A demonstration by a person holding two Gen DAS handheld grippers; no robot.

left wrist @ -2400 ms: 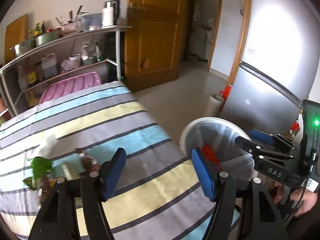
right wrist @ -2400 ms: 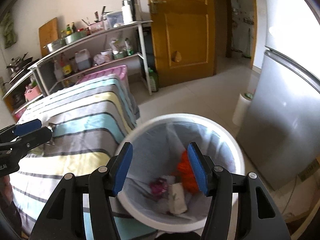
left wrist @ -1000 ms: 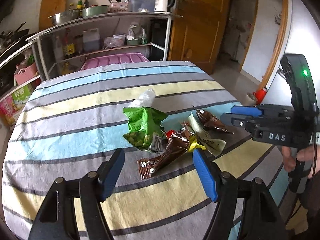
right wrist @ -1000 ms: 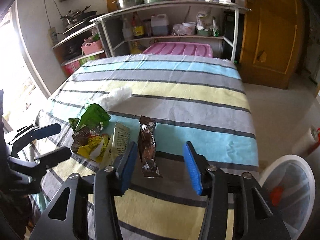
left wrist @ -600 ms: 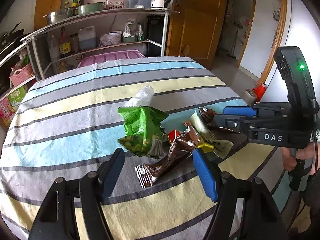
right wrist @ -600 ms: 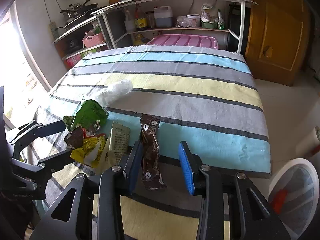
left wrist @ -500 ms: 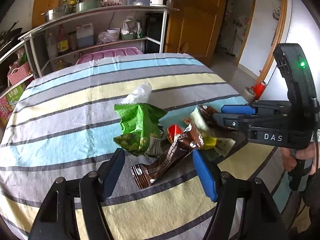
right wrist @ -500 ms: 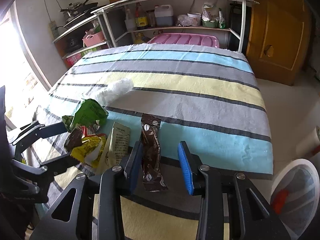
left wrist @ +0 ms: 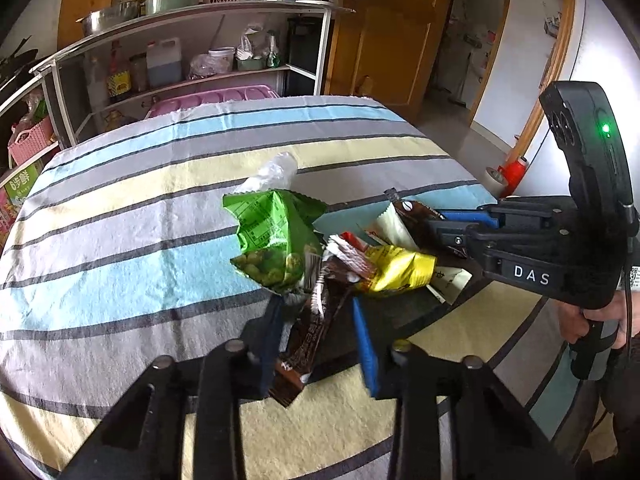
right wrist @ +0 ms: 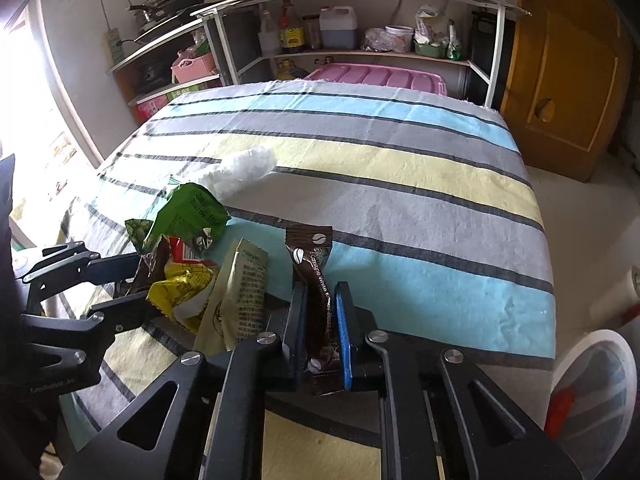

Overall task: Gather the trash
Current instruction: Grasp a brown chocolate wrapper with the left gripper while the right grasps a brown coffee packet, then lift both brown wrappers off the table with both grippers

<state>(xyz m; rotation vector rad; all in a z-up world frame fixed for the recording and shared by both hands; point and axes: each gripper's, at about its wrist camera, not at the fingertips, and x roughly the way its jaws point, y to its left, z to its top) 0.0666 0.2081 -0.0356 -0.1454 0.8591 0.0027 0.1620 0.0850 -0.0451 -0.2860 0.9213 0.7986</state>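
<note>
A heap of snack wrappers lies on the striped tablecloth. My left gripper has its fingers around a long brown wrapper, partly closed, with a small gap on the right side. A green pea bag, a yellow wrapper and a crumpled clear plastic bag lie just beyond. My right gripper is shut on a brown coffee sachet. A pale beige packet lies beside it.
A white trash bin with a liner stands on the floor at the table's right edge. A metal shelf rack with bottles and pots and a pink crate stand behind the table. A wooden door is at the right.
Both grippers moved from the bin to the wrapper heap. Both narrowed: the right closed on the coffee sachet, the left closed in around the long brown wrapper.
</note>
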